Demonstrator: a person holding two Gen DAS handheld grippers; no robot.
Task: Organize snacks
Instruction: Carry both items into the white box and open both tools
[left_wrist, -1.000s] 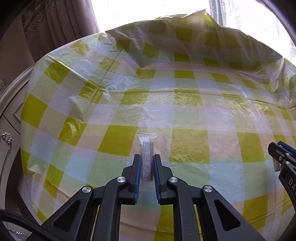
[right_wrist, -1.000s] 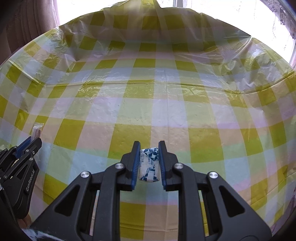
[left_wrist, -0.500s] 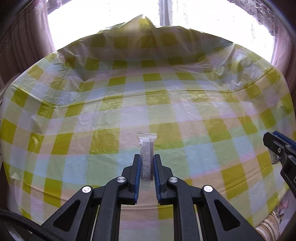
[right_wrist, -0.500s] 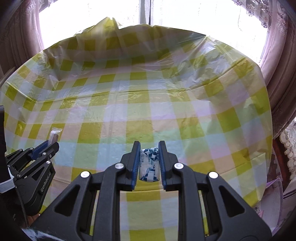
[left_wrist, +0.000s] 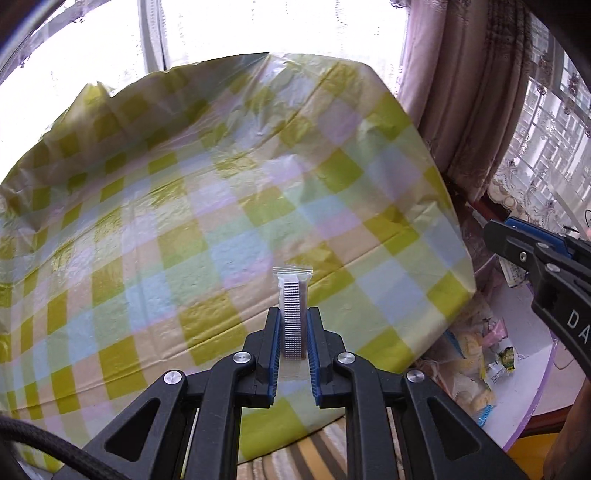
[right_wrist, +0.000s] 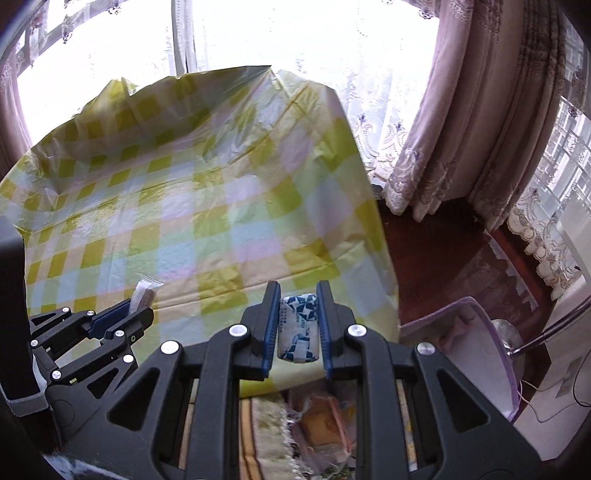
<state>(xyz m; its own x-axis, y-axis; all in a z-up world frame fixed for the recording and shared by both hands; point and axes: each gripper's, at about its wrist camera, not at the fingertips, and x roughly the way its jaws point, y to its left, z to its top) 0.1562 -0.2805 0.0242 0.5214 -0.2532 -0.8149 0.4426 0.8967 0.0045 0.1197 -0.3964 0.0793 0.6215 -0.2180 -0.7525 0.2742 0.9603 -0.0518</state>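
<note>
While the left gripper (left_wrist: 294, 334) is clamped on a slim clear snack packet (left_wrist: 293, 310), the packet stands on edge between the blue pads, its long axis running straight along the fingers toward 12 o'clock, with its crimped seal end sticking out beyond the fingertips. In the right wrist view the same packet (right_wrist: 144, 293) shows at 9 o'clock, poking out of the left gripper (right_wrist: 122, 317).

The right gripper (right_wrist: 297, 325) is closed on a blue-and-white patterned snack pack (right_wrist: 298, 332), whose long axis also lies along the fingers, pointing to 12 o'clock; its far end sits about level with the fingertips. In the left wrist view the right gripper (left_wrist: 517, 251) enters at 3 o'clock.

Both grippers are held above the near edge of a table draped in a crinkled yellow, blue and lilac checked plastic cloth (left_wrist: 207, 229). Beyond it, at 12 o'clock, is a bright window (right_wrist: 258, 33); mauve curtains (right_wrist: 480, 110) with lace trim hang at 2 o'clock. At 4 o'clock in the left view a pale purple bin (left_wrist: 532, 413) holds assorted snack wrappers (left_wrist: 476, 373), beside a dark wooden floor (right_wrist: 436, 266).
</note>
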